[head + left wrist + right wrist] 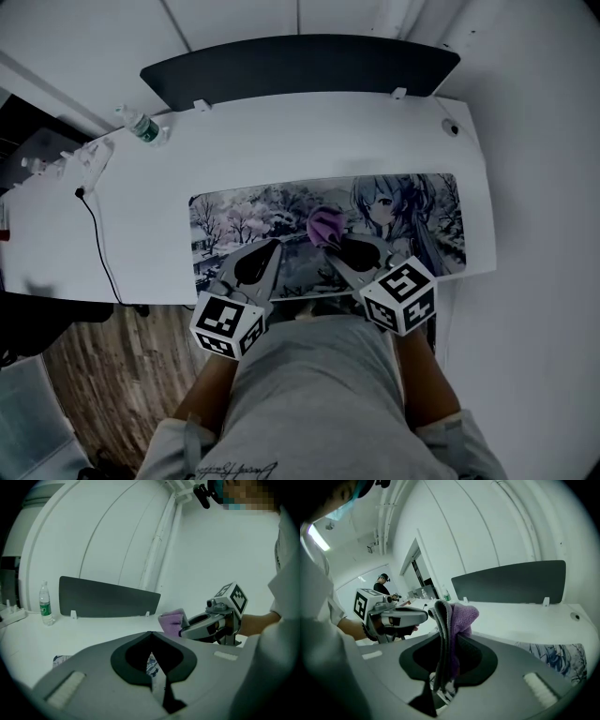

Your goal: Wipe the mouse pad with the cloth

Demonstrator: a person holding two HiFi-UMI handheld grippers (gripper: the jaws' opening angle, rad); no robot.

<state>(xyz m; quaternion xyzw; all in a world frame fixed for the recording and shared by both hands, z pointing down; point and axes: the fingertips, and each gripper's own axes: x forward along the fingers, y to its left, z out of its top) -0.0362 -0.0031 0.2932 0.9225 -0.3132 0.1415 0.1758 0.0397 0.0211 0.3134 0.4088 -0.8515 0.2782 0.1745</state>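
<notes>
In the middle of the head view I see the long mouse pad, printed with snowy trees and an anime girl. My left gripper sits pressed together and empty at its lower edge. My right gripper pinches the cloth, bunched fuzzy purple with a grey backing, over the pad's centre.

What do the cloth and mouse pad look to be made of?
Cloth: purple, fuzzy nap, drapes limp; looks like microfiber or fleece. Mouse pad: thin, flat, matte printed top; probably fabric-faced, backing not visible.
</notes>
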